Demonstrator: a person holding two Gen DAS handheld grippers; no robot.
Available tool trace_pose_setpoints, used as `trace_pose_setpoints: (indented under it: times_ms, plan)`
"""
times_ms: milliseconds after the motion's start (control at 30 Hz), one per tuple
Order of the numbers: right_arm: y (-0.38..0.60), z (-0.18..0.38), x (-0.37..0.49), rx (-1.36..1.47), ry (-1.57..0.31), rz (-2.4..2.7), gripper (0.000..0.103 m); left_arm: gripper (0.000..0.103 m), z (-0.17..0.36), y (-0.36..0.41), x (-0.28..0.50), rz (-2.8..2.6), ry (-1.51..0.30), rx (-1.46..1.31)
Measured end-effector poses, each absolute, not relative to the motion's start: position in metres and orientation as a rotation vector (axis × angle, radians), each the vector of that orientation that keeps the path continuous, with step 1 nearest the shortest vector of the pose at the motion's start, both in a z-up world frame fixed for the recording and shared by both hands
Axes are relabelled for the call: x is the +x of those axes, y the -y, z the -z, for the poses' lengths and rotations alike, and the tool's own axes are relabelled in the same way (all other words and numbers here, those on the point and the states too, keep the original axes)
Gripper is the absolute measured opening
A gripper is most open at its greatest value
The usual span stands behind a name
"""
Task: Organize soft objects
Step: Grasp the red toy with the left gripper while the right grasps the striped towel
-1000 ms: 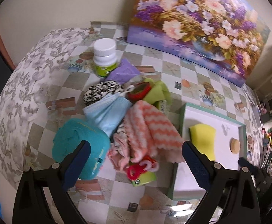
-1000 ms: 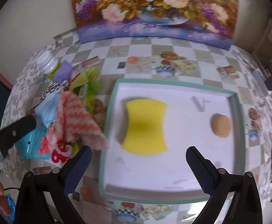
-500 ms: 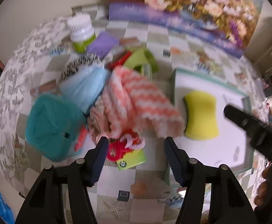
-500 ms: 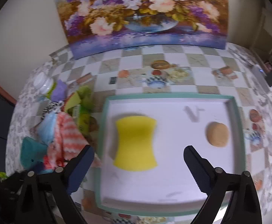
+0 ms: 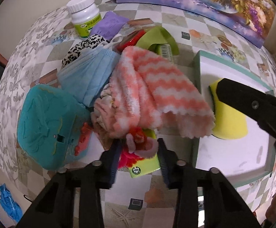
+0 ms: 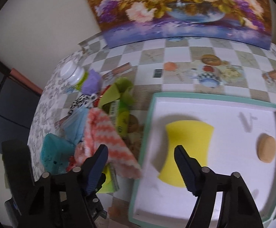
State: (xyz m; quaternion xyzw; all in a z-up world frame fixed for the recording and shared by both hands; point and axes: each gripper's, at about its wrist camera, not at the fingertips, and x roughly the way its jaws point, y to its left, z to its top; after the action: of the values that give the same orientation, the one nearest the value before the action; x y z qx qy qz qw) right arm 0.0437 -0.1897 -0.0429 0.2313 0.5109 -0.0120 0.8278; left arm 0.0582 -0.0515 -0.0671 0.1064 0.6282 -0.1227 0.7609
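As the left gripper (image 5: 138, 156) closes its jaws around a pink-and-red fluffy toy (image 5: 138, 144) at the pile's near edge, the pick is in hand; the right gripper (image 6: 140, 168), also closing, holds nothing over the tray (image 6: 210, 96) rim. Next: lift the toy clear of the striped cloth (image 5: 156, 93) toward the tray

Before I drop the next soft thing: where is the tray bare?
Bare: the white tray floor between the yellow sponge and the tan puff, plus the strip behind them. Crowded: the pile left of the tray, where the striped cloth overhangs its rim.
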Motion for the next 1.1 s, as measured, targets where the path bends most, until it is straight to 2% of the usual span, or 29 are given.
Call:
trace_pose_setpoints:
  times_ms: [133,367,500,567,733,1100]
  plan:
    - [0.179,0.048,0.050,0.468,-1.098,-0.013,0.070,0.034,0.065,0.050,0.060,0.279,-1.355,0.209]
    - [0.171,0.057,0.057,0.456,-1.114,-0.050,0.057,0.033,0.051,0.045,0.058,0.293,-1.316,0.175]
    - [0.171,0.059,0.059,0.458,-1.114,-0.054,0.056,0.033,0.040,0.040,0.060,0.295,-1.286,0.145]
    - [0.171,0.059,0.059,0.465,-1.111,-0.061,0.050,0.033,0.034,0.037,0.062,0.294,-1.268,0.129]
    - [0.174,0.053,0.058,0.491,-1.085,-0.075,0.047,0.033,0.022,0.031,0.068,0.275,-1.226,0.113]
    - [0.180,0.050,0.057,0.480,-1.081,-0.046,0.046,0.033,0.003,0.023,0.079,0.259,-1.157,0.052]
